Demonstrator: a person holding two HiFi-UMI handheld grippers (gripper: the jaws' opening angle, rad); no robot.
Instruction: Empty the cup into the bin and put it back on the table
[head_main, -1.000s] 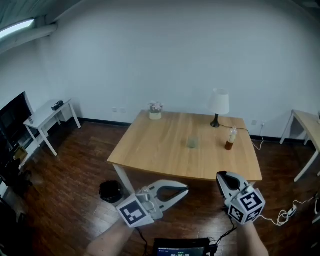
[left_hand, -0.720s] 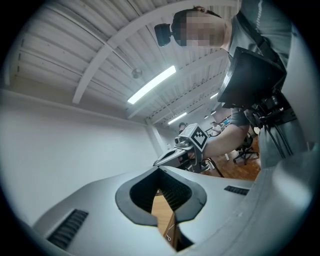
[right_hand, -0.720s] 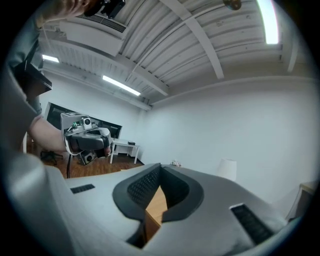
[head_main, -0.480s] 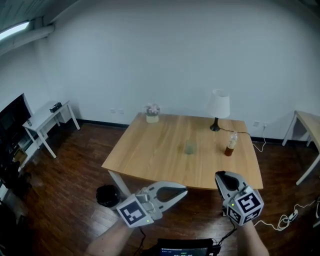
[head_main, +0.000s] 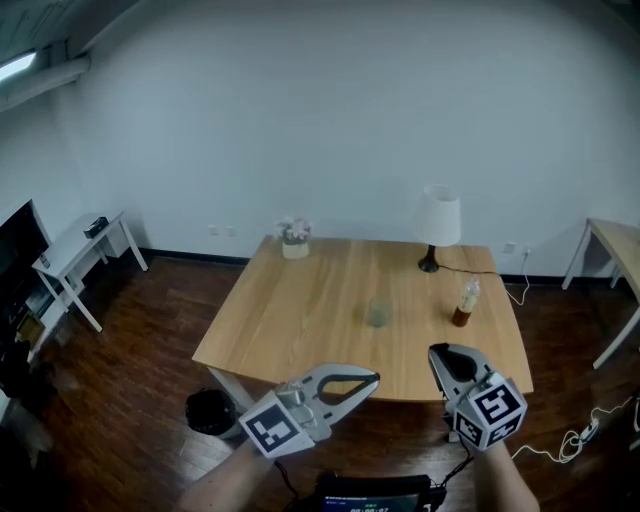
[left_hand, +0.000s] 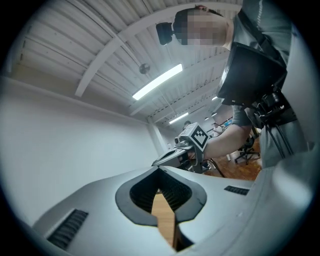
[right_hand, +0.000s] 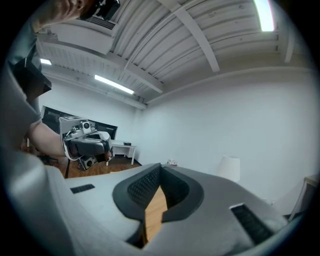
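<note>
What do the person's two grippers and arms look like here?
Both the left gripper and right gripper are pale grey plastic with curved jaws lined by dark ribbed pads. Each carries a white cube with black square markers. Black cables trail from them. The forearms are unsleeved.

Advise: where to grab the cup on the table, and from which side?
Take the cup by its side wall near mid-height, coming level from the table's near edge. It stands upright, with bare wood in front and the bottle well clear to its right. The right gripper is shut; open it first.
</note>
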